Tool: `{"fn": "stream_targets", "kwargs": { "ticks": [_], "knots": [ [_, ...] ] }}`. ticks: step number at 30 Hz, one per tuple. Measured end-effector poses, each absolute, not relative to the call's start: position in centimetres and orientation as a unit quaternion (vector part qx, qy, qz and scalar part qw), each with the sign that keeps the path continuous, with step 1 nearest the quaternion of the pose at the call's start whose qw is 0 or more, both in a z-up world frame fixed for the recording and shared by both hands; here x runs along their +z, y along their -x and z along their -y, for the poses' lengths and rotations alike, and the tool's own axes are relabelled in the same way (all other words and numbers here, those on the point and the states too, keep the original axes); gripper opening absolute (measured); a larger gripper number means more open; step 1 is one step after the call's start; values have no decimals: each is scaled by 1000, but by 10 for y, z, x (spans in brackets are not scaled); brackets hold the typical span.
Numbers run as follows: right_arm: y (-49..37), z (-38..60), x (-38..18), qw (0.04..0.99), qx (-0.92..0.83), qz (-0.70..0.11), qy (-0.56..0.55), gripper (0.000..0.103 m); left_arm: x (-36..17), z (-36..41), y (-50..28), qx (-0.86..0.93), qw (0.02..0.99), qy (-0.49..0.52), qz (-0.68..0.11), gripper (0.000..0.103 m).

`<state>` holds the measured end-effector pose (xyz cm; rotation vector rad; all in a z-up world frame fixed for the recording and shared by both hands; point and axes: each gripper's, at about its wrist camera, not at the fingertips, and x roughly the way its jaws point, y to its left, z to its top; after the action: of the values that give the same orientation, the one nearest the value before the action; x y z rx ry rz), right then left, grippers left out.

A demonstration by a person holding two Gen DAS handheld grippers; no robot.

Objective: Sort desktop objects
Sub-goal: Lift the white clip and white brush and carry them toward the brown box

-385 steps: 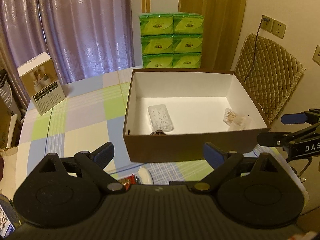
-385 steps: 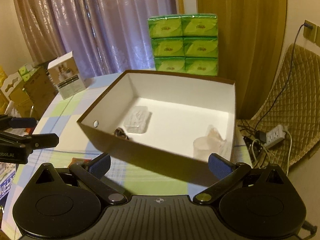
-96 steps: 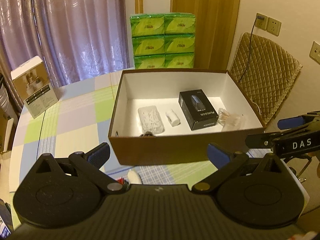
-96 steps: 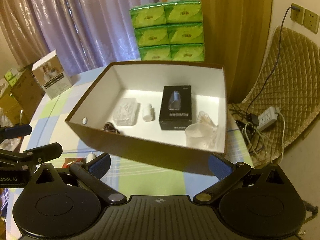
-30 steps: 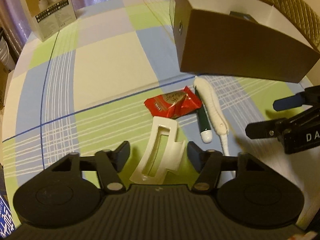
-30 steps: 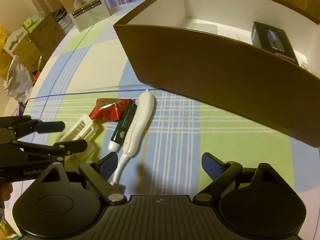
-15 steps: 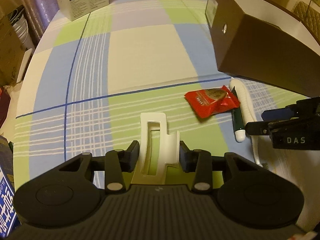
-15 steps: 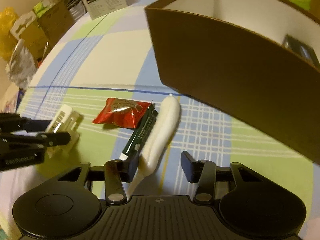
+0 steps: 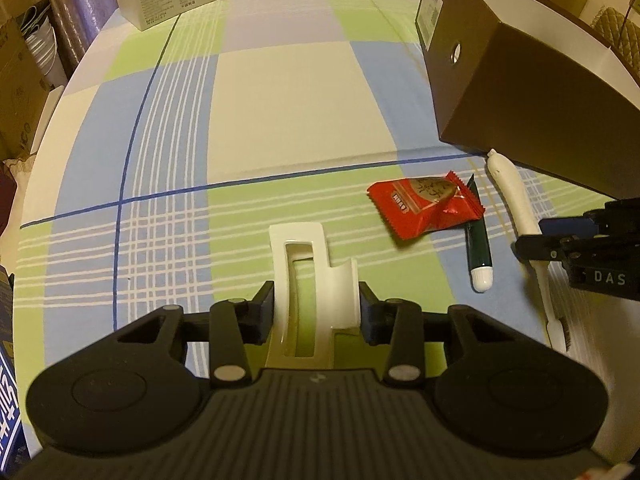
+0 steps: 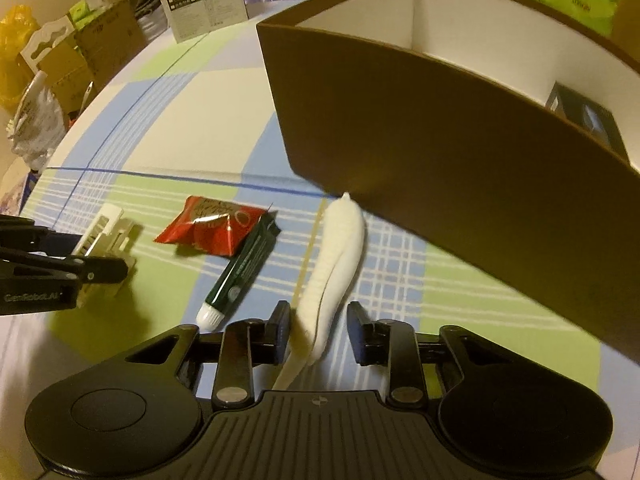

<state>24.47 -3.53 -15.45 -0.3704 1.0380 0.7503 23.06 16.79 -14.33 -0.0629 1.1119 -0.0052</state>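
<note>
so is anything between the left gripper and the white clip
No. The left gripper already has its pads against both sides of the clip. The red packet and green tube lie off to its right.

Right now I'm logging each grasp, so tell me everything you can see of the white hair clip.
The white hair clip is a glossy, plastic-looking claw clip with a long rectangular slot through its flat body and a curved tab on one side. It lies lengthwise between the pads of the left hand-held gripper, which press both its sides. Whether it rests on the checked tablecloth cannot be told. The red snack packet lies apart from it.
</note>
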Motion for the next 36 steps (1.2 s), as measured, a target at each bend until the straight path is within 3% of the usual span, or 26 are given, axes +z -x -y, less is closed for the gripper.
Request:
{"fn": "stream_targets", "kwargs": {
  "ticks": [4,8,23,36],
  "knots": [
    [-237,26,-156,786,354,-459,214,28,-144,-166,-231,0,849,28,-527,36],
    [-225,27,-156,782,368,-449,227,17,-144,-163,-229,-2,849,23,-527,37],
    [-217,82,-146,769,355,-499,185,17,-133,-134,-206,-26,843,26,-536,36],
    [-215,122,-114,774,362,-507,115,17,-90,-101,-197,-55,868,22,-494,36]
  ]
}}
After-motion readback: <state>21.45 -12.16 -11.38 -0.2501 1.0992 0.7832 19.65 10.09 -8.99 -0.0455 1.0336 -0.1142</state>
